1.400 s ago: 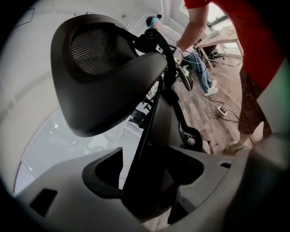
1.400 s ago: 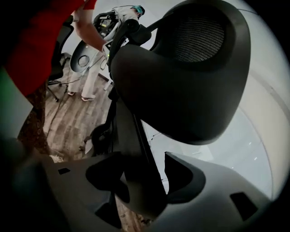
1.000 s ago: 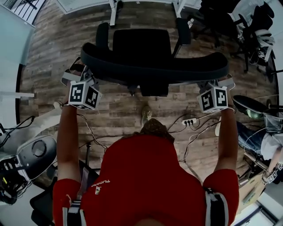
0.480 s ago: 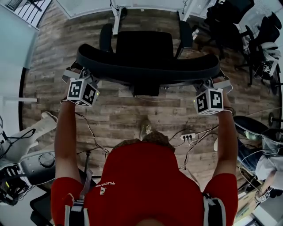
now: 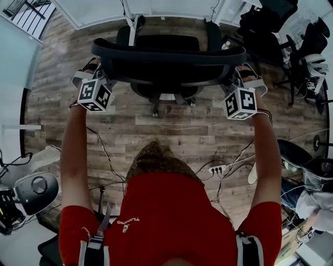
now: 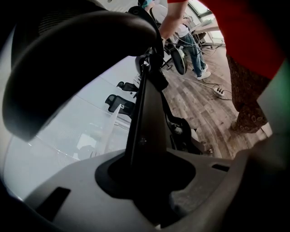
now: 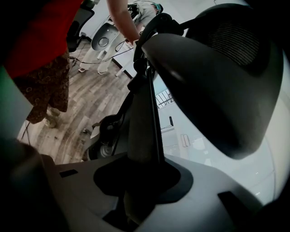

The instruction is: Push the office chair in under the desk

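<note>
Chair nearer the desk than before; left claw, right claw, just closing further, seemingly clamped on it.

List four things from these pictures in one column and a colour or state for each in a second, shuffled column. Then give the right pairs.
Things:
1. office chair
2. power strip
3. floor
4. shirt

Colours and states:
a. white, small, lying flat
b. red
c. black, standing on castors
d. brown wood planks

Pairs: 1-c, 2-a, 3-d, 4-b
</note>
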The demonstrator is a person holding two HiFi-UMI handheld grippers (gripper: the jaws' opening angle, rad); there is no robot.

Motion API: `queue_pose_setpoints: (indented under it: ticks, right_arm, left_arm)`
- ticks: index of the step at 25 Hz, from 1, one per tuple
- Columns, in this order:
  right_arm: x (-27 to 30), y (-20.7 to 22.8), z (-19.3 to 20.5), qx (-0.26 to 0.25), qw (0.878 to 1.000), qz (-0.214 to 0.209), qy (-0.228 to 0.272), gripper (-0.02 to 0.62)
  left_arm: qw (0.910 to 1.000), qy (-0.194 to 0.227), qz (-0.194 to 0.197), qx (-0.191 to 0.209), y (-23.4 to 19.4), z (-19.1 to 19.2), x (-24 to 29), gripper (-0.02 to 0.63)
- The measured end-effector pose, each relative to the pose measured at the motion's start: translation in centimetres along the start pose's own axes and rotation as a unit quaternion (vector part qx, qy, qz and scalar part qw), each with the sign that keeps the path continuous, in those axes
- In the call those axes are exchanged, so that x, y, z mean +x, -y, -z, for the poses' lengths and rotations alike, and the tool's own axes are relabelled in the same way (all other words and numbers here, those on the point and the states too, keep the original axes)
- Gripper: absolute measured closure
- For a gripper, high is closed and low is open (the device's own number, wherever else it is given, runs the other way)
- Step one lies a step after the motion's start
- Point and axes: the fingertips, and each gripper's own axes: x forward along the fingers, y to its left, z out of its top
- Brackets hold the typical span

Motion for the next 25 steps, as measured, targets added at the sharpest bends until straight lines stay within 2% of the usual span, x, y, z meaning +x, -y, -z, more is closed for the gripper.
queue_pose_setpoints:
  ticks: [10,25]
  right_arm:
    - [6.6,5.4,3.7,-0.001,1.0,0.01,-0.011,0.46]
    - [19.4,15.8,10.0,-0.002,0.999,-0.003,-0.034,0.468]
  left_arm:
    - [1.0,-0.002,0.001,0.006,-6.2,3.1,6.8,0.474]
    - [0.9998,-0.002,-0.014,0.011,-17.4,9.1,17.9,0.476]
